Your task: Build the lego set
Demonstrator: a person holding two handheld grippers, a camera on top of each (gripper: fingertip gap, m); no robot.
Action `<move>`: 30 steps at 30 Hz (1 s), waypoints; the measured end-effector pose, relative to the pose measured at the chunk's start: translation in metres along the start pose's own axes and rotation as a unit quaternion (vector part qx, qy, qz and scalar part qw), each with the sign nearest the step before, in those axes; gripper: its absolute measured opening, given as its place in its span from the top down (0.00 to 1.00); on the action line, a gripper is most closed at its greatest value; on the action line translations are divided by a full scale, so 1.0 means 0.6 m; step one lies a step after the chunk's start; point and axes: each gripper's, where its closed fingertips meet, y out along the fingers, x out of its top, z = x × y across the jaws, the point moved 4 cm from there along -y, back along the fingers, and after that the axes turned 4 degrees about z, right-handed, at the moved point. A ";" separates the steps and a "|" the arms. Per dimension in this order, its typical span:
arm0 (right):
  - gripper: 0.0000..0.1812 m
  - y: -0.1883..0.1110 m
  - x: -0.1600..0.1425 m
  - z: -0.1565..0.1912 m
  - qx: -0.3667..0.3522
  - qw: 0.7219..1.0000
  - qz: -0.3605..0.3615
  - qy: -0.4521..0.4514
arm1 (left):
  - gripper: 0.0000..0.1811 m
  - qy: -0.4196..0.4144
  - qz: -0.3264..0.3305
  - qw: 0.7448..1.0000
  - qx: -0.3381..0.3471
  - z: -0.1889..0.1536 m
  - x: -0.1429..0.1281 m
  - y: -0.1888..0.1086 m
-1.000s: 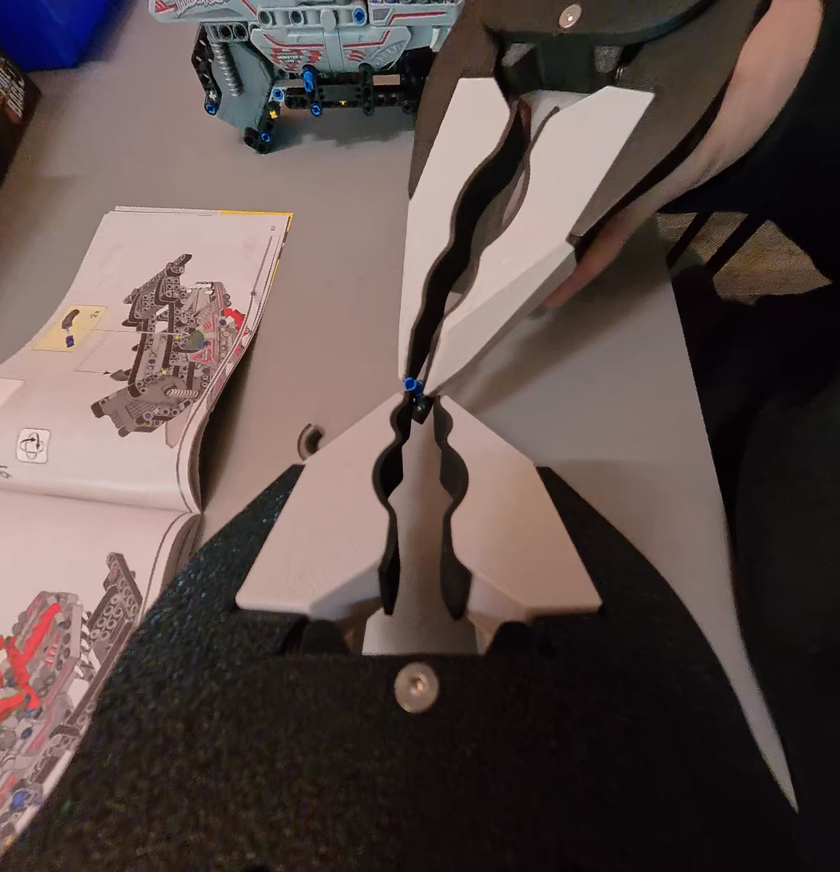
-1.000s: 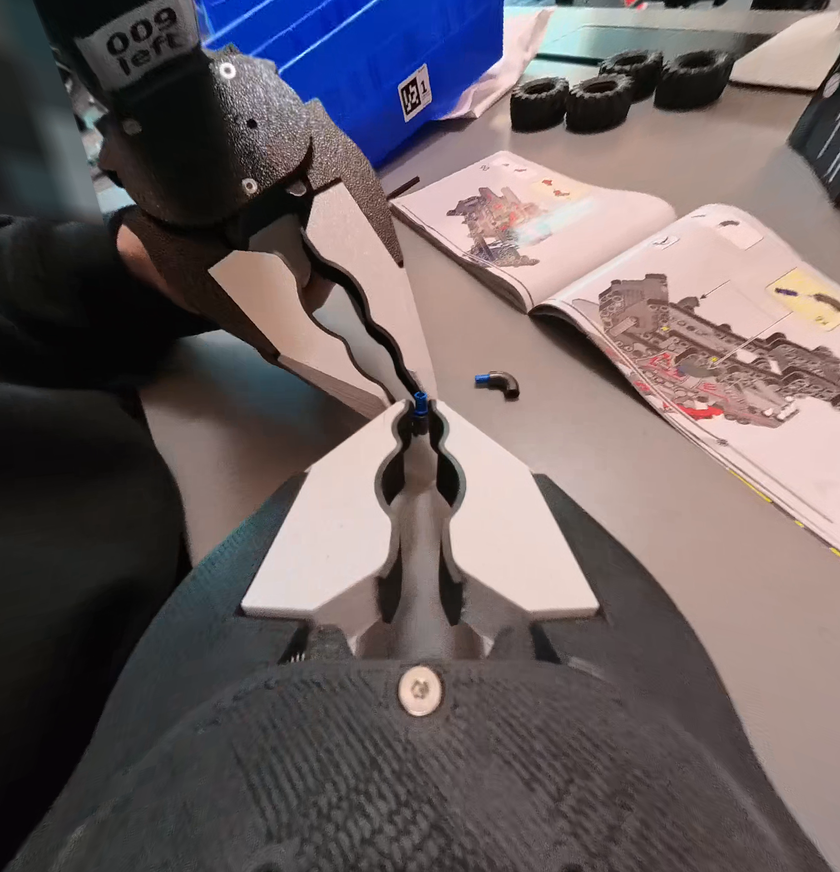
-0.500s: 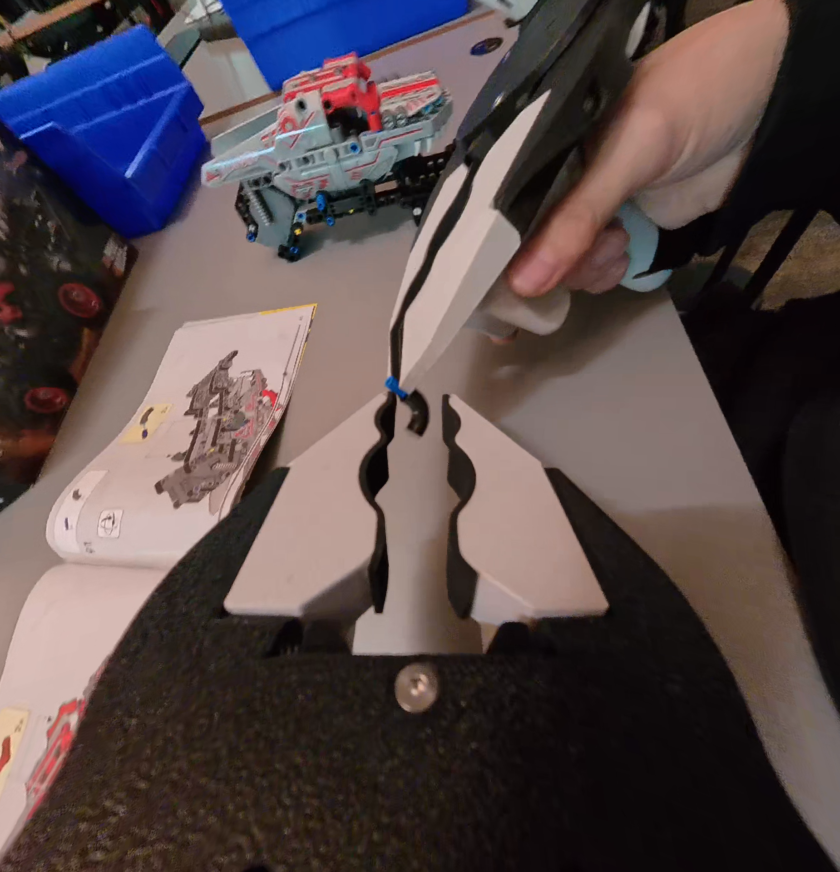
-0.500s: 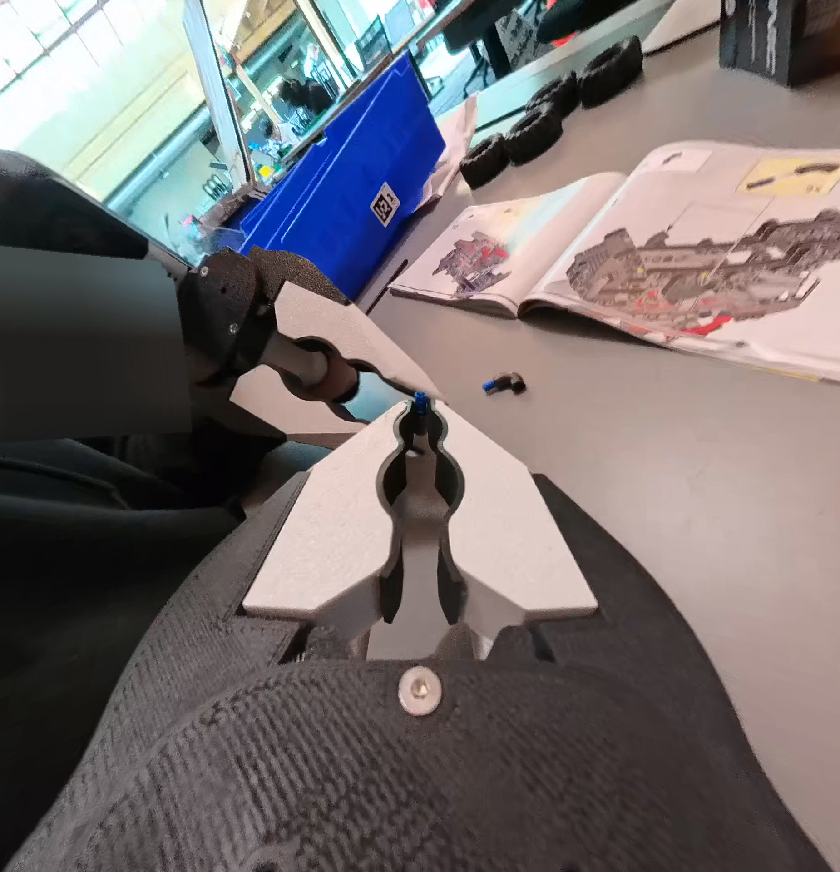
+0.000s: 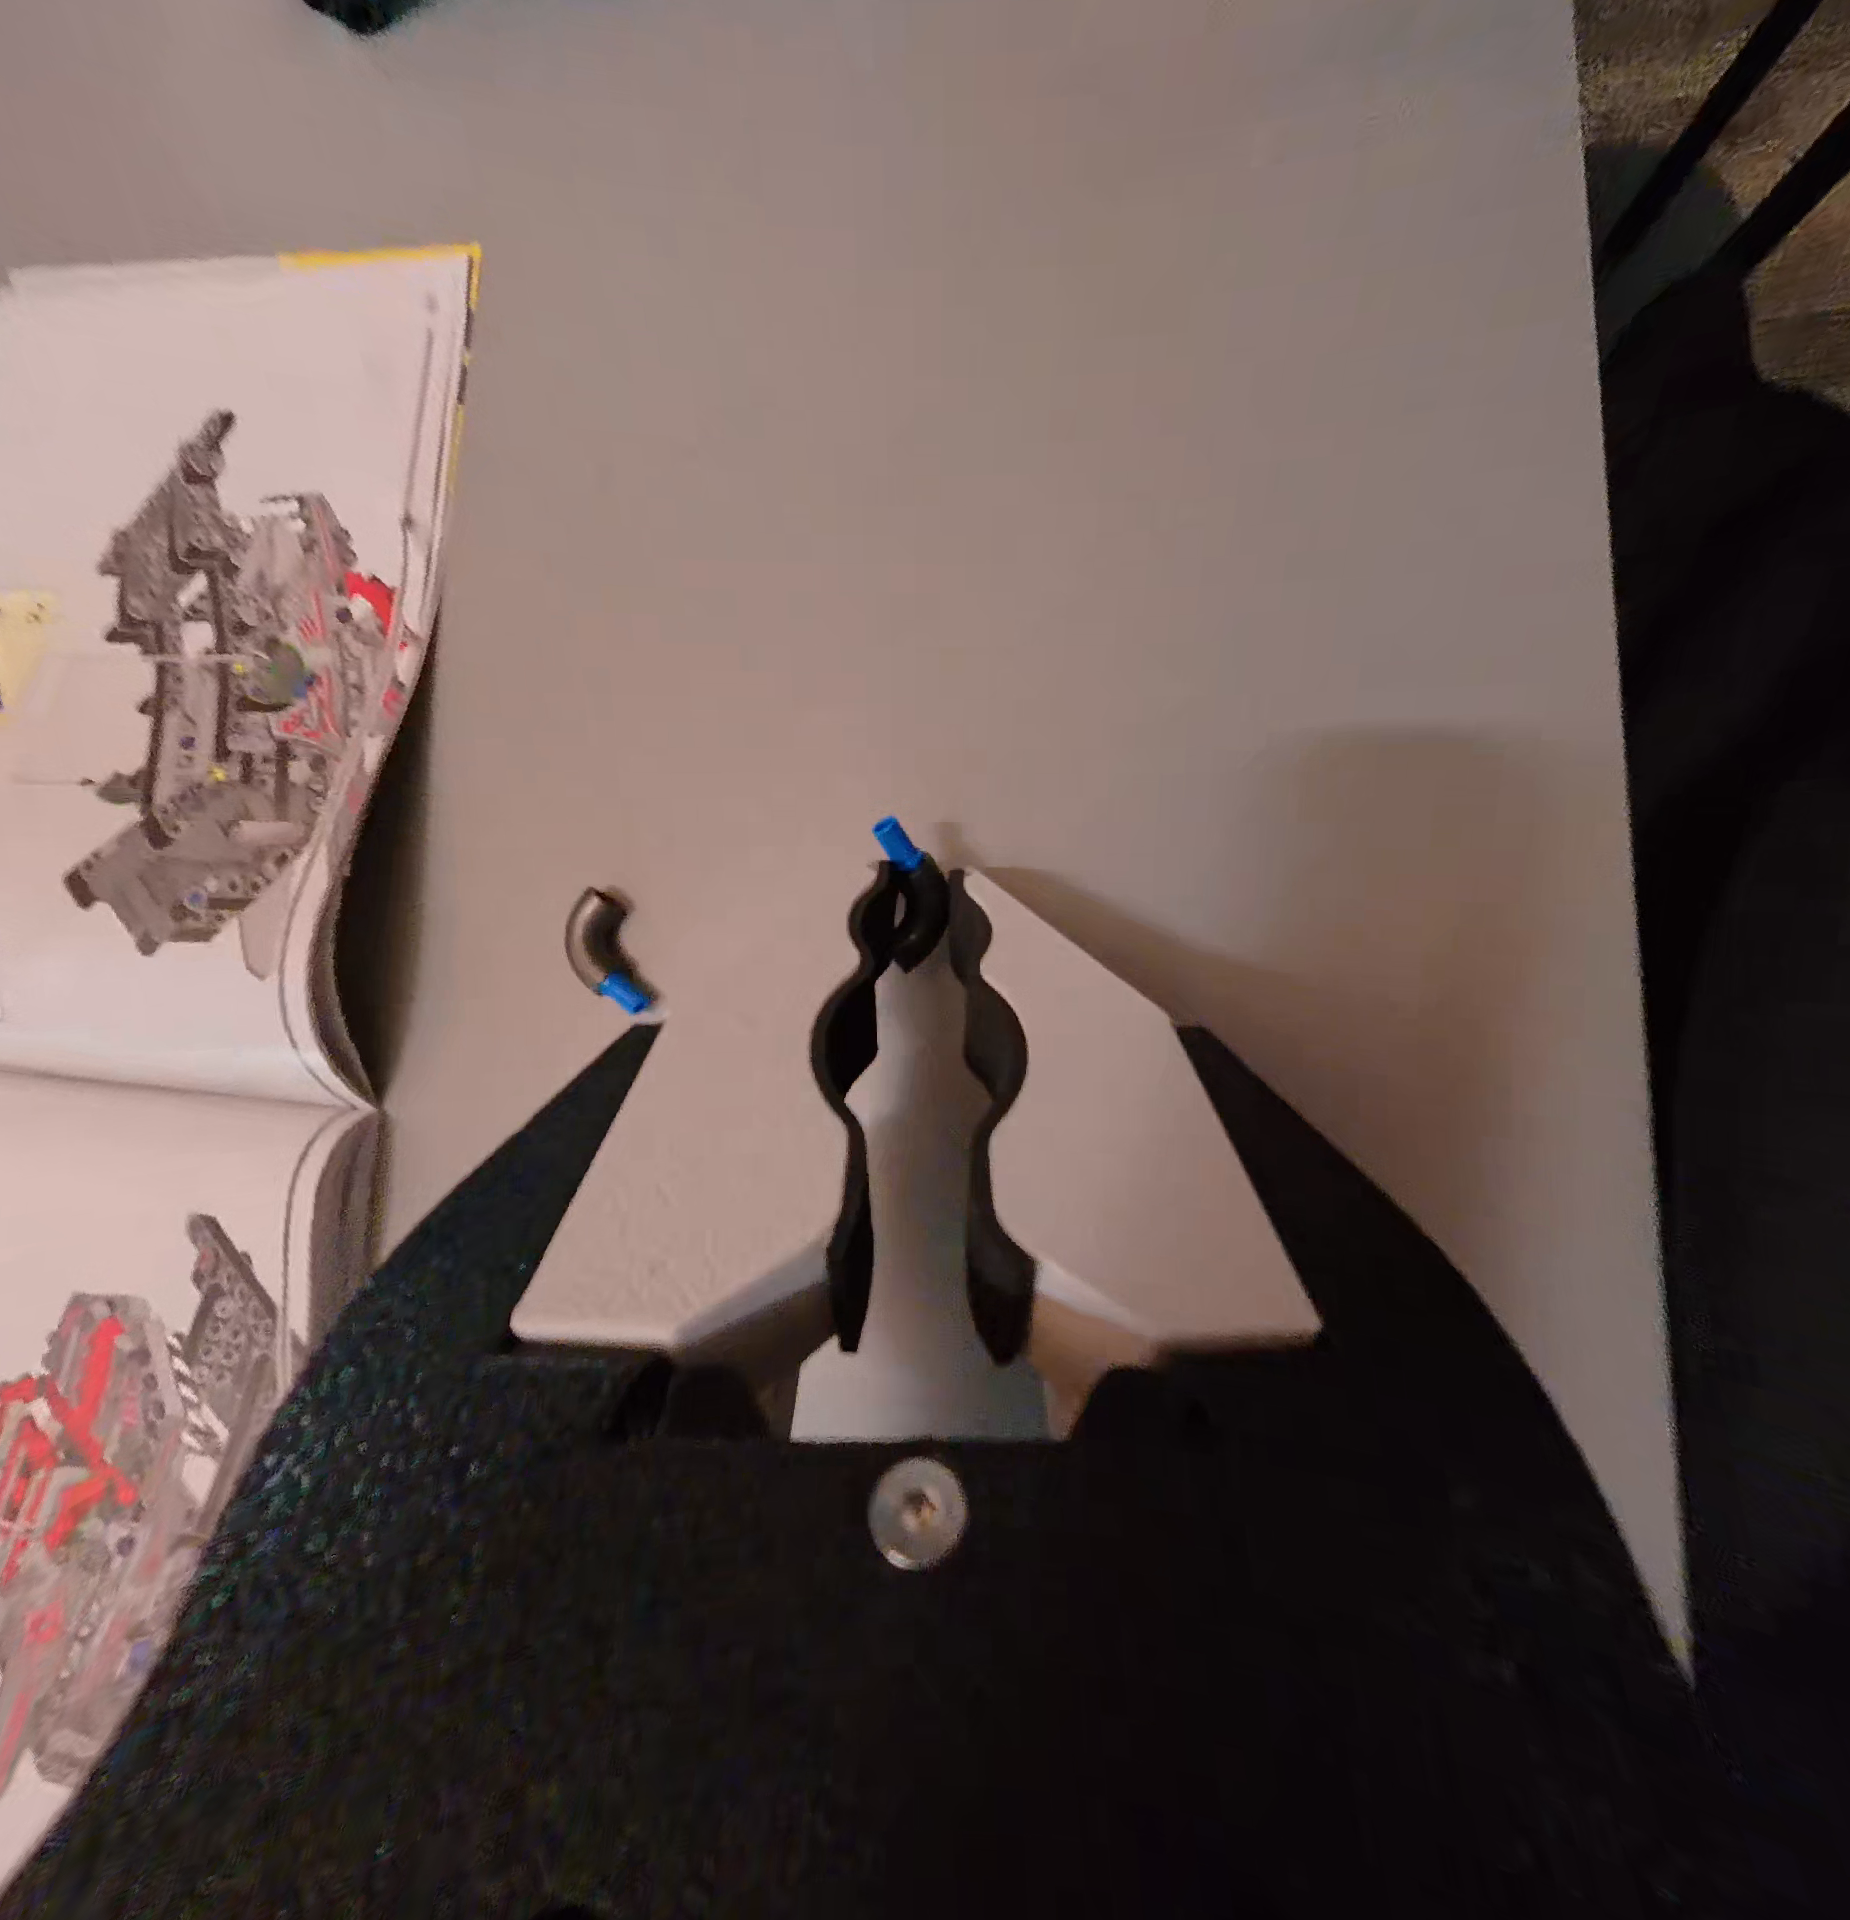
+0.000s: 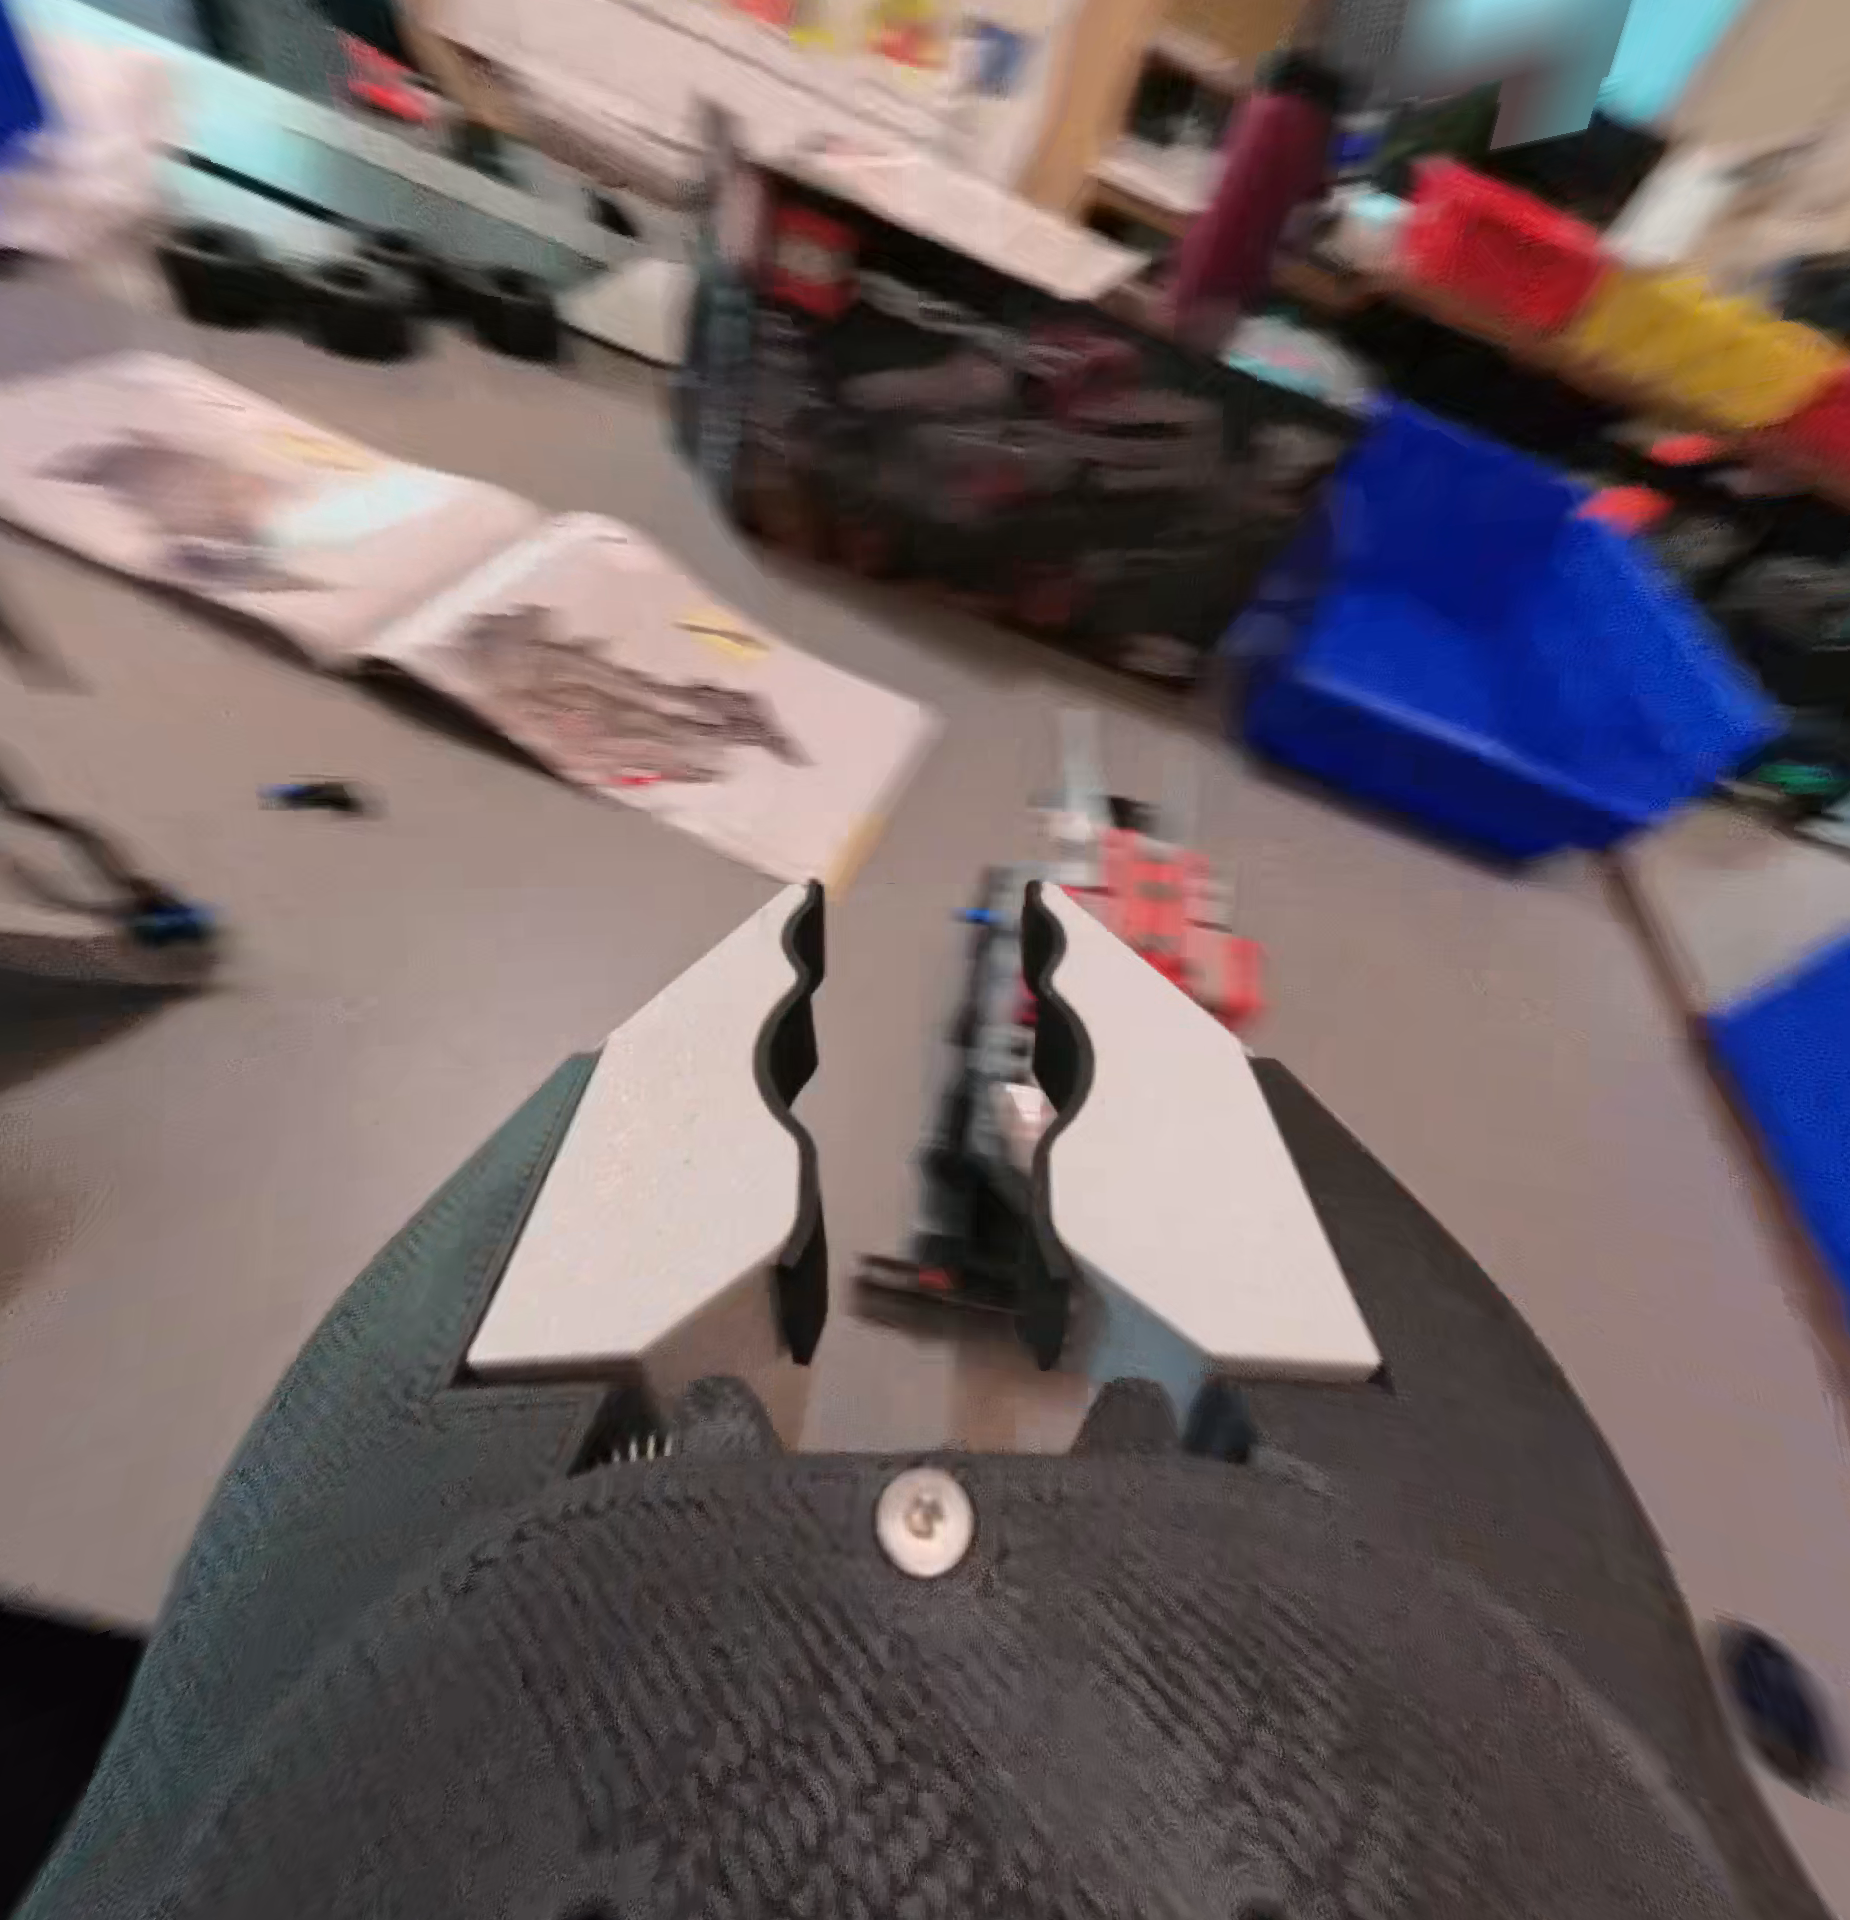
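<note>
- Left hand-held gripper (image 5: 913,883): fingers pinching a curved black connector (image 5: 916,909) at their tips; a blue pin (image 5: 893,842) projects from its upper end, above the grey desk (image 5: 1004,468).
- Second curved connector with blue pin (image 5: 601,945): lies loose on the desk, left of the left hand-held gripper and apart from it, near the open instruction booklet (image 5: 225,675).
- Right hand-held gripper (image 6: 923,904): fingers spread, nothing between them; this view is heavily motion-blurred.
- Partly built model (image 6: 1097,935): grey, black and red, on the desk beyond the right hand-held gripper; detail too blurred to tell.
- Blue bin (image 6: 1472,644): on the desk to the right of the model.
- Black tyres (image 6: 349,291): at the far left of the desk, beyond the booklet.
</note>
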 end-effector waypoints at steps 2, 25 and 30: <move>0.64 0.005 -0.023 -0.056 -0.041 0.997 0.058 0.012 | 0.96 -0.019 0.015 0.999 -0.022 -0.007 0.002 0.000; 0.64 0.065 -0.125 -0.058 0.075 0.987 0.093 0.104 | 0.81 -0.062 -0.037 0.997 0.030 0.062 0.047 -0.021; 0.64 0.066 -0.121 -0.065 0.073 0.992 0.076 0.067 | 0.81 -0.013 -0.029 0.999 0.037 0.078 0.091 -0.010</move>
